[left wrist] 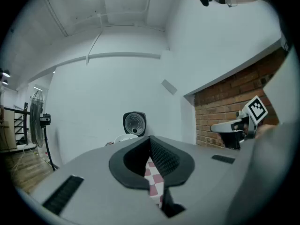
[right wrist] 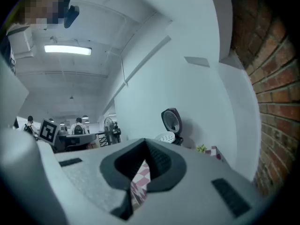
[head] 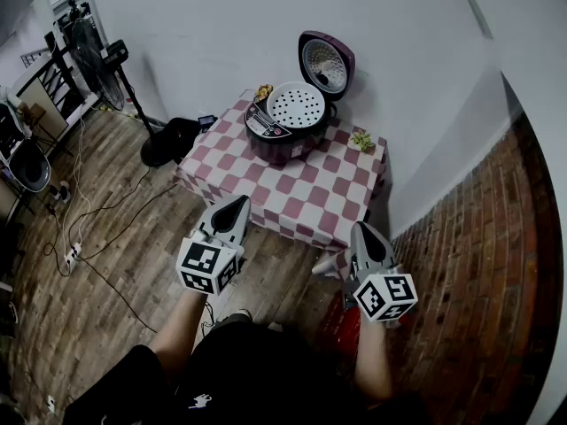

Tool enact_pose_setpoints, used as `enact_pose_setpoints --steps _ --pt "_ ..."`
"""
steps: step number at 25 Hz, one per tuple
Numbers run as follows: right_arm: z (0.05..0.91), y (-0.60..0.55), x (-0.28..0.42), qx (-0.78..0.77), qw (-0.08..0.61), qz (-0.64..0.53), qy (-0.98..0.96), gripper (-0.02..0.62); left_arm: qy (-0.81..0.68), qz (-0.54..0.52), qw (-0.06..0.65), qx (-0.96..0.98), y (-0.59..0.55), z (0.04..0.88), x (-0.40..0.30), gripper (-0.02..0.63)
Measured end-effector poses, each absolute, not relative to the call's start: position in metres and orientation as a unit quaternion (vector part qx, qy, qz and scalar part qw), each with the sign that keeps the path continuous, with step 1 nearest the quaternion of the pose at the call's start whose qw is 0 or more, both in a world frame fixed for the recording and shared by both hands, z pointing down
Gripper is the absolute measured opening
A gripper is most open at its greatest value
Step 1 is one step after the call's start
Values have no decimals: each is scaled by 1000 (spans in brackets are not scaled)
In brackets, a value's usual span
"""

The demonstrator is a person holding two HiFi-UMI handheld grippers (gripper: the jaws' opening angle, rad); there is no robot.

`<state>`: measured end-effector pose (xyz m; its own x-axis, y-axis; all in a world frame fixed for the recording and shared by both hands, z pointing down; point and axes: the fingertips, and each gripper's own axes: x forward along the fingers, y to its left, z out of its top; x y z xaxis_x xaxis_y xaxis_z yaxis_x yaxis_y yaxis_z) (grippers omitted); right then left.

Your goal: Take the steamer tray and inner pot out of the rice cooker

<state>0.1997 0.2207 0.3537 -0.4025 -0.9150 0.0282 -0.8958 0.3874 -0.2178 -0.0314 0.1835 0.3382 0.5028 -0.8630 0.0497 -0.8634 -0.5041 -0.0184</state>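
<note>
I'm holding L gripper (head: 237, 202) & R gripper (head: 362, 229) level, both clamped shut w/ nothing in them, short of table (head: 301, 193). Tray (head: 297, 104) is sitting atop open cooker (head: 282, 142) at table's far side.

Shiny plastic rice cooker (head: 297, 140), smooth white plastic steamer tray (head: 295, 104), soft checked cloth (head: 301, 193), rough brick wall (head: 478, 264), wooden floor (head: 97, 273)

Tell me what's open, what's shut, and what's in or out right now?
Lid: open, standing up.
Steamer tray: sitting in the rice cooker.
Left gripper: shut, empty.
Right gripper: shut, empty.
</note>
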Motion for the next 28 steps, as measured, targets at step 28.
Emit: enact_pose_setpoints --steps 28 --pt "361 224 201 -526 54 -121 840 3 -497 43 6 867 182 347 -22 5"
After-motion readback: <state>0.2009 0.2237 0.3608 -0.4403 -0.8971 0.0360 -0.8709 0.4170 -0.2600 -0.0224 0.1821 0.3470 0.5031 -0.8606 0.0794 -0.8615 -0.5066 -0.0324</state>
